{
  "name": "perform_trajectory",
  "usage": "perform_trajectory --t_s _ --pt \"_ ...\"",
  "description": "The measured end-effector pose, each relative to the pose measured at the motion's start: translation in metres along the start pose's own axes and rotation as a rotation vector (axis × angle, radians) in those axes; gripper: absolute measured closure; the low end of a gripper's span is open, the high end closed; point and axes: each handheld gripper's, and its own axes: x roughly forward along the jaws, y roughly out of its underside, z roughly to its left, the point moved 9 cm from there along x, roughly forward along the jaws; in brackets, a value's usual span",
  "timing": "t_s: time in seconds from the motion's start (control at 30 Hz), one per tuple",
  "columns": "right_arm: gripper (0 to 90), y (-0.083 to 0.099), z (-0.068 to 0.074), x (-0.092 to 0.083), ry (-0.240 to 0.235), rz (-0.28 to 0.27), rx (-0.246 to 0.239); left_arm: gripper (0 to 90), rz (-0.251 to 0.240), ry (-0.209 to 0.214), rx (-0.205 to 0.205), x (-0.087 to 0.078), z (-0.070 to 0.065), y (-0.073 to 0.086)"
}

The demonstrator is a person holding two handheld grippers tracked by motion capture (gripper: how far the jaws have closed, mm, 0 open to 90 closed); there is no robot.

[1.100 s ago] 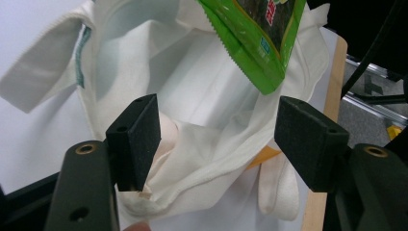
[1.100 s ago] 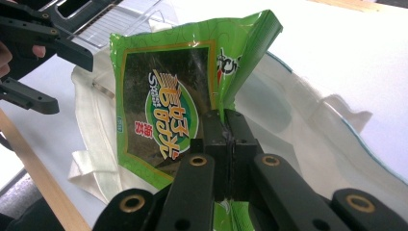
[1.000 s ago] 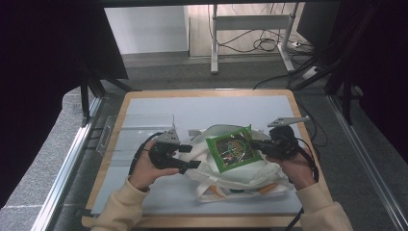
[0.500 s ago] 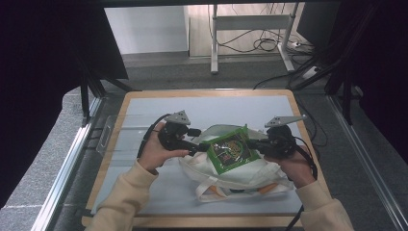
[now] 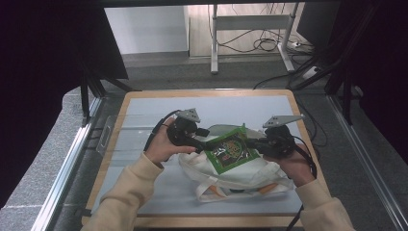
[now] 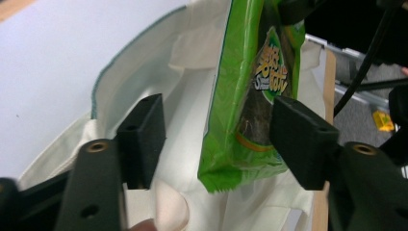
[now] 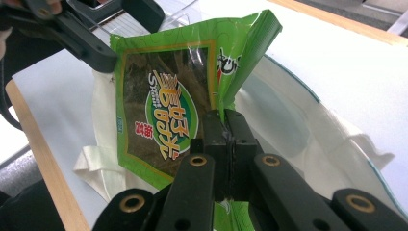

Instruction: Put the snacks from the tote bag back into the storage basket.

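Your right claw (image 7: 225, 126) pinches the green crinkly foil snack packet (image 5: 229, 150) above the white cloth tote bag (image 5: 250, 173), probably for bagging; your left claw (image 6: 216, 137) is spread beside it.

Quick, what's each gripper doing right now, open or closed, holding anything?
Left gripper: open, jaws either side of the green snack packet, not clamped.
Right gripper: shut on the packet's edge, above the white cloth bag.

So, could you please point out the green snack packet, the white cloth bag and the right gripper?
green snack packet (image 7: 159, 115), right gripper view, printed front.
white cloth bag (image 5: 240, 174), high view, cloth below packet.
right gripper (image 7: 225, 144), right gripper view, between fingertips.
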Motion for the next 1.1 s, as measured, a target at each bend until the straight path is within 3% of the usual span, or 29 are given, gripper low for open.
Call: perform_trajectory --t_s 0.17,0.37,0.63,0.8,0.87,0.97,1.1 --pt "88.8 -0.003 0.004 0.002 -0.007 -0.014 -0.042 58.5 0.038 0.034 0.022 0.005 -0.006 0.004" --pt "88.6 -0.005 0.005 0.003 0.004 -0.014 -0.090 67.1 0.075 0.062 0.017 0.007 -0.008 0.009" --pt "88.3 -0.006 0.007 0.005 0.002 -0.019 -0.132 71.6 0.072 0.099 -0.025 0.006 -0.009 0.014" --pt "88.4 -0.006 0.008 0.005 -0.006 -0.020 -0.147 66.5 0.079 0.103 -0.022 0.009 -0.010 0.017" --pt "88.4 -0.008 0.010 0.006 -0.020 -0.034 -0.147 62.9 0.119 0.089 0.000 0.016 -0.009 0.021" --pt "88.4 -0.009 0.010 0.006 -0.019 -0.033 -0.148 64.6 0.132 0.083 0.007 0.019 -0.010 0.022" --pt "88.2 -0.008 0.007 0.006 -0.017 -0.038 -0.141 71.4 0.125 0.106 -0.006 0.017 -0.011 0.021"
